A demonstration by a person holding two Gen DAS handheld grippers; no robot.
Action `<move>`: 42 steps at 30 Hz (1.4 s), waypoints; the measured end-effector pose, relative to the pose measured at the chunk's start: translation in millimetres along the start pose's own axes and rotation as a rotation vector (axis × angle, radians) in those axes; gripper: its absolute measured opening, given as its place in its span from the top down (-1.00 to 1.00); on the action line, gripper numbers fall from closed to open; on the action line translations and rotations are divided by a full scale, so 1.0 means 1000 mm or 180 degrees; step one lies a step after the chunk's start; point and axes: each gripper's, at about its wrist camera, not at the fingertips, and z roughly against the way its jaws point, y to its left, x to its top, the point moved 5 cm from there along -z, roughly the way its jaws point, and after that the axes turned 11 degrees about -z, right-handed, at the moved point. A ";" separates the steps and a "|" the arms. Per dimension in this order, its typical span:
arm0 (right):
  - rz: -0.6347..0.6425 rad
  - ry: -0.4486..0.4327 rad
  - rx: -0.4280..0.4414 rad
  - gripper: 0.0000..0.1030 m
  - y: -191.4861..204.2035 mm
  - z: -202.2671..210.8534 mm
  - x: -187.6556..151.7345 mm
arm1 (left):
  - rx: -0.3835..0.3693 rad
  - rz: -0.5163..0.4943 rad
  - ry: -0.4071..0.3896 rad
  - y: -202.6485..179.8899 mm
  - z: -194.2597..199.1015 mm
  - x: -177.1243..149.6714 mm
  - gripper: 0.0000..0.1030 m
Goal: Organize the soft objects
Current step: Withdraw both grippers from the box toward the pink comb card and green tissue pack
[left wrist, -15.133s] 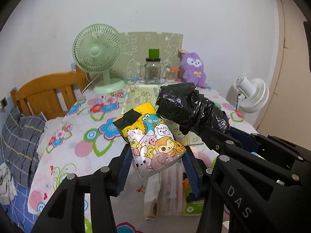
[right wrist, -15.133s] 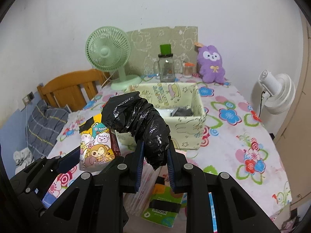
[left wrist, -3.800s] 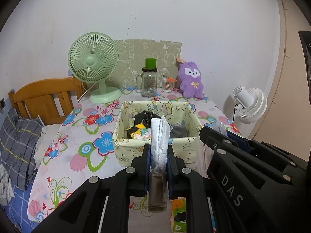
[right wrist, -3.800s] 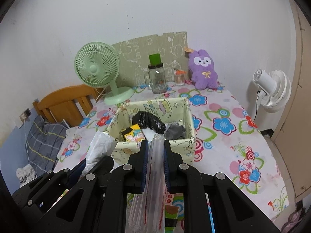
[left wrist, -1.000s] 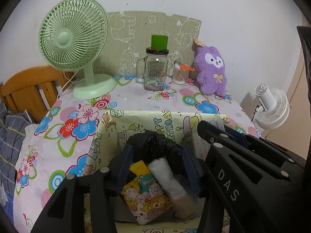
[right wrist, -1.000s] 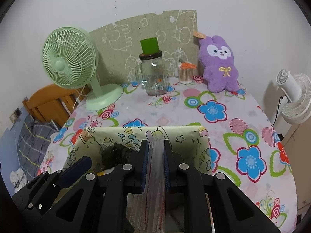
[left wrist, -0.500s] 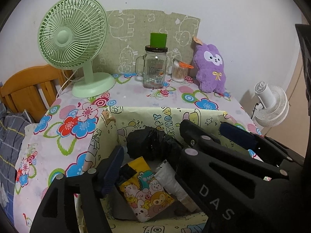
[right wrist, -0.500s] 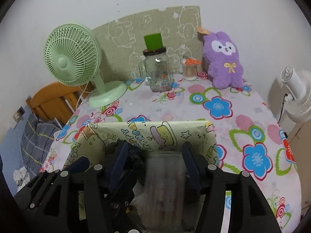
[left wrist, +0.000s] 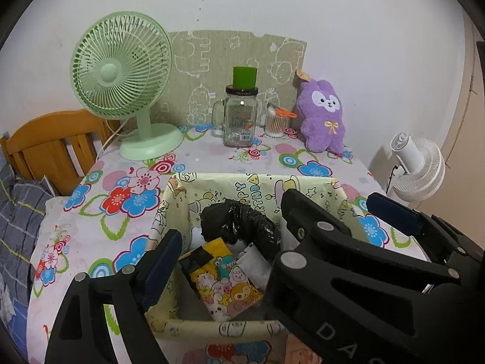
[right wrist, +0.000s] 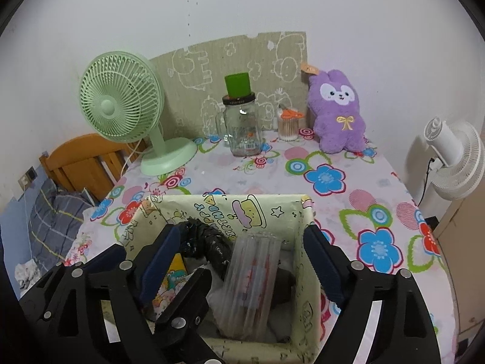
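A pale yellow cartoon-print box (left wrist: 242, 186) (right wrist: 263, 204) stands on the flowered table. In it lie a black plastic bag roll (left wrist: 239, 221) (right wrist: 209, 239), a yellow cartoon snack packet (left wrist: 224, 282) (right wrist: 171, 276), a white packet (left wrist: 253, 262) and a clear plastic sleeve bundle (right wrist: 251, 282). My left gripper (left wrist: 224, 248) is open and empty above the box's left half. My right gripper (right wrist: 242, 257) is open and empty, its fingers either side of the clear bundle, which rests in the box.
At the table's back stand a green fan (left wrist: 121, 69) (right wrist: 121, 106), a glass jar with a green lid (left wrist: 241, 115) (right wrist: 242, 124), a cotton-swab tub (left wrist: 275, 121) and a purple plush rabbit (left wrist: 322, 115) (right wrist: 338, 112). A wooden bed frame (left wrist: 45, 142) is left, a white fan (left wrist: 416, 166) right.
Both grippers opened: the left let go of the white packet, the right of the clear bundle, both into the box. Both have since drawn back and up a little.
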 end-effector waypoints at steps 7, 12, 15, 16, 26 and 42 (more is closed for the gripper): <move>-0.0013 -0.0125 -0.0049 -0.82 0.000 0.027 -0.003 | 0.0014 -0.0047 -0.0111 -0.005 0.023 -0.001 -0.76; 0.0017 -0.0206 -0.0063 -0.83 0.003 0.045 -0.006 | 0.0019 -0.0052 -0.0178 -0.008 0.040 -0.004 -0.82; 0.0020 -0.0248 -0.0070 -0.83 0.003 0.056 -0.008 | 0.0030 -0.0055 -0.0213 -0.010 0.049 -0.006 -0.84; 0.0021 -0.0261 -0.0070 -0.83 0.003 0.060 -0.009 | 0.0033 -0.0056 -0.0221 -0.011 0.051 -0.007 -0.84; 0.0024 -0.0340 -0.0089 -0.84 0.002 0.091 -0.022 | 0.0012 -0.0075 -0.0292 -0.020 0.076 -0.018 -0.84; 0.0093 -0.0394 -0.0009 -0.84 -0.005 0.125 -0.052 | 0.0078 -0.0030 -0.0316 -0.038 0.104 -0.047 -0.85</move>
